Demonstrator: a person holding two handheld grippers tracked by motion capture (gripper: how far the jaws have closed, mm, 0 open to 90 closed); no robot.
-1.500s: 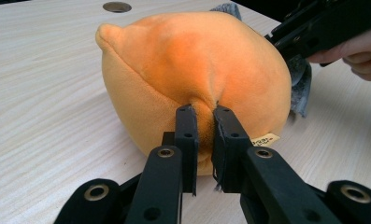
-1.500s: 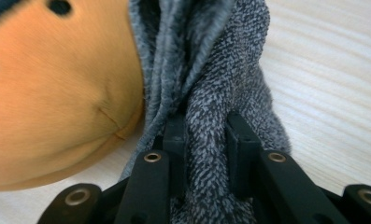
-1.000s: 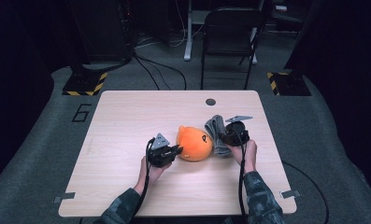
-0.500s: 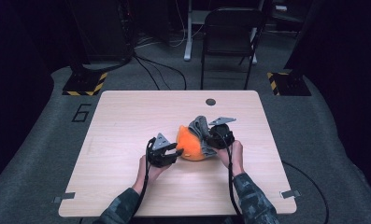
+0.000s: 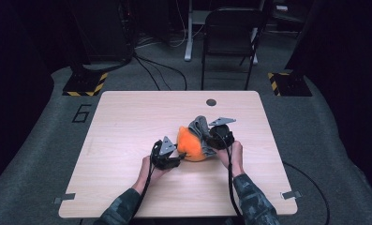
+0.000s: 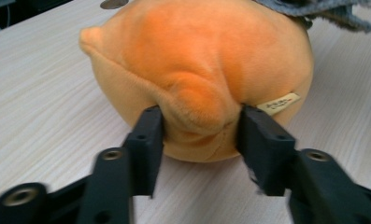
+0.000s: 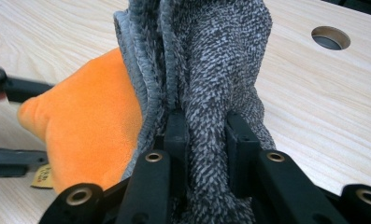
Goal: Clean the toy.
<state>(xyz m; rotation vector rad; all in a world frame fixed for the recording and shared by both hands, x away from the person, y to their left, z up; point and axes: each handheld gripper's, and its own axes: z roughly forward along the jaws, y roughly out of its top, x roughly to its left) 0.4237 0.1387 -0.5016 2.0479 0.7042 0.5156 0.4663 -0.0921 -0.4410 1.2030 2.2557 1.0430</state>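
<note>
Fingers (image 6: pixel 148 135) pinching orange plush (image 6: pixel 197 65), grey cloth (image 7: pixel 211 60) clamped

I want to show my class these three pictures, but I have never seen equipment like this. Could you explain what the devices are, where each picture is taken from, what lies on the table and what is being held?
A person sits at a wooden table with a two-jawed clamp tool in each hand. One picture looks down from above; the other two come from small cameras riding on each tool, looking along its black jaws. On the table lies an orange plush toy with a grey fuzzy cloth against it. The left hand-held gripper has been closing and pinches a fold of the plush toy. The right hand-held gripper is clamped on the cloth. A round hole sits near the table's far edge.
</note>
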